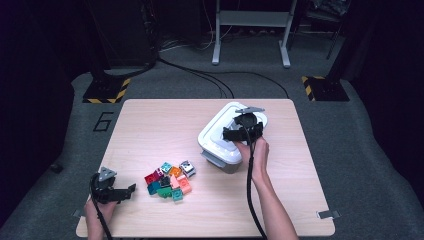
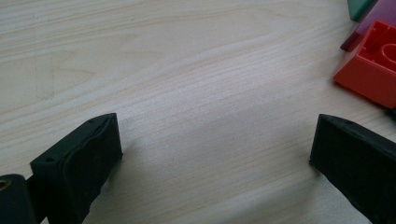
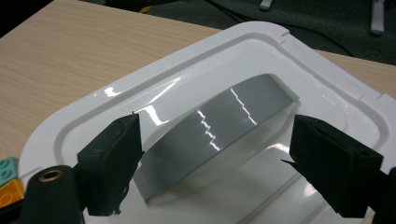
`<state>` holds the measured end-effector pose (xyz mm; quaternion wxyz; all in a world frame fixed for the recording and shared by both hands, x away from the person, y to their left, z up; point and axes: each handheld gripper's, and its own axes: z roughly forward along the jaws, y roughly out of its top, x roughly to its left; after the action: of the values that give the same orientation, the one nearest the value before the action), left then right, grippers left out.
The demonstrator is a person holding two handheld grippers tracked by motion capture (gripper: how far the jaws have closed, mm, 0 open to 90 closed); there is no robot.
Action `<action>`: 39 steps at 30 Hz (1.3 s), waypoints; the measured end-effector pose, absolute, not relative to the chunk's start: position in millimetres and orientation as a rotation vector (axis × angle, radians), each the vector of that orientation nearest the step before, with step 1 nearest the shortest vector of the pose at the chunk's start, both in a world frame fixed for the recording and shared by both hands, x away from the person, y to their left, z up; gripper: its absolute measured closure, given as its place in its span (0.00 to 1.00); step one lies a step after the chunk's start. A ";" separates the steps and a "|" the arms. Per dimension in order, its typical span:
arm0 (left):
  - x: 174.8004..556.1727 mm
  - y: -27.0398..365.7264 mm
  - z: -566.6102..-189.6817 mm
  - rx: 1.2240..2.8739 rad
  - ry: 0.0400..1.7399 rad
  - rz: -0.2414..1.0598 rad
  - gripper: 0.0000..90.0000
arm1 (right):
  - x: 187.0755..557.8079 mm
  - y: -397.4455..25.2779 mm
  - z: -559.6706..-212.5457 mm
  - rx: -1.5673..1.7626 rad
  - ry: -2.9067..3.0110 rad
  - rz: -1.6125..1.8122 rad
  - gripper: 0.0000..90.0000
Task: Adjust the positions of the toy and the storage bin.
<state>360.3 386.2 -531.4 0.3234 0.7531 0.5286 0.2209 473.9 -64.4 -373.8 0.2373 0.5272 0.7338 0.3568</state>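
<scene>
Item: white plastic lidded box (image 1: pixel 222 142), grey handle (image 3: pixel 219 126) between your right hand-held gripper's (image 3: pixel 215 154) wide-open jaws; left hand-held gripper (image 2: pixel 215 154) open, empty, at the worktop's (image 1: pixel 150 130) seven o'clock.

One white lidded box (image 1: pixel 227 142), about ten toy bricks (image 1: pixel 171 181)

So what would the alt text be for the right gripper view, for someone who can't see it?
Two open black jaws of the right gripper straddle the grey handle on a white box lid, not yet squeezing it. The lid sits on a pale wooden table.
</scene>
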 end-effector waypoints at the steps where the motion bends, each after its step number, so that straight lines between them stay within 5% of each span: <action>1: 360.4 386.1 -531.8 1.971 1.386 0.583 0.02 | 476.4 -63.4 -374.0 1.435 2.009 0.966 0.19; 26: 360.3 386.1 -531.8 1.971 1.386 0.582 0.02 | 484.6 -62.6 -376.3 1.380 2.027 0.862 0.31; 39: 360.0 386.2 -531.3 1.977 1.388 0.580 0.03 | 481.9 -83.0 -374.6 1.386 2.032 0.893 0.47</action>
<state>360.0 386.2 -531.3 0.3229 0.7531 0.5289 0.2210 481.9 -83.0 -374.6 0.2593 0.5116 0.7499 0.3296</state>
